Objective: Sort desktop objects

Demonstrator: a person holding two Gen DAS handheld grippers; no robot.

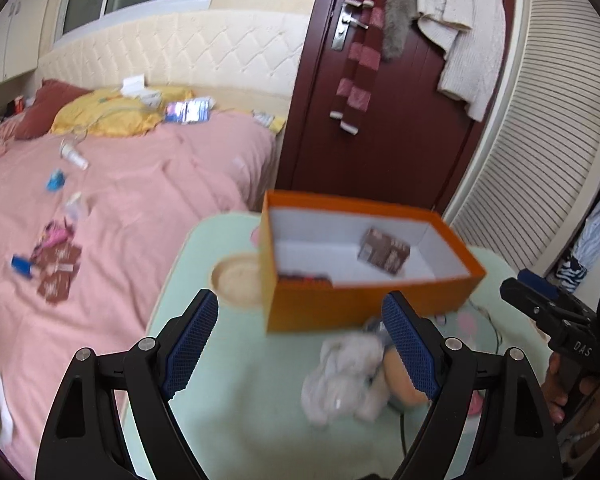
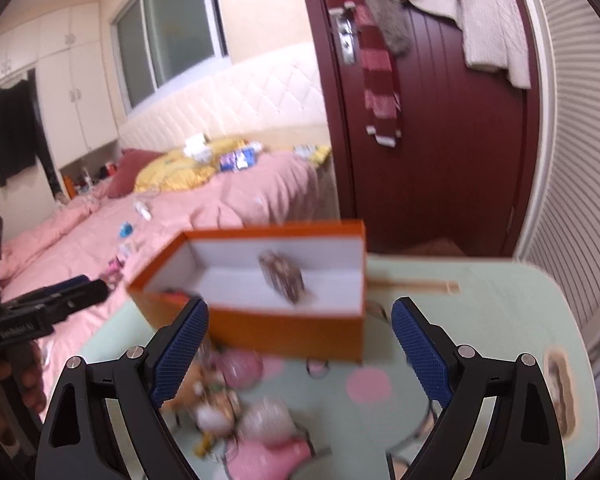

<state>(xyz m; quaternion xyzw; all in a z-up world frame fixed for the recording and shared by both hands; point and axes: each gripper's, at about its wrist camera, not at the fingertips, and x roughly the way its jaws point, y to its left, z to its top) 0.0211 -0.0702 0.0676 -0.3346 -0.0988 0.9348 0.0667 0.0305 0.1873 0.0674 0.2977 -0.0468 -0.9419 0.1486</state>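
An open orange box point(image 1: 340, 304) with a white inside stands on a pale green table point(image 1: 235, 420); it also shows in the right wrist view point(image 2: 300, 328). A brown packet point(image 1: 384, 254) lies in it, also seen in the right wrist view point(image 2: 283, 278). A dark item point(image 1: 304, 279) lies at its near corner. My left gripper point(image 1: 304, 344) is open and empty above a grey plush toy point(image 1: 340, 380). My right gripper point(image 2: 300, 352) is open and empty above blurred pink and white toys point(image 2: 259, 428).
A pink bed point(image 1: 119, 208) with several scattered small items lies to the left. A dark red door point(image 1: 400, 120) hung with a scarf and clothes stands behind the table. A round recess point(image 1: 235, 280) sits in the table left of the box. The right gripper shows at the left view's right edge point(image 1: 556, 312).
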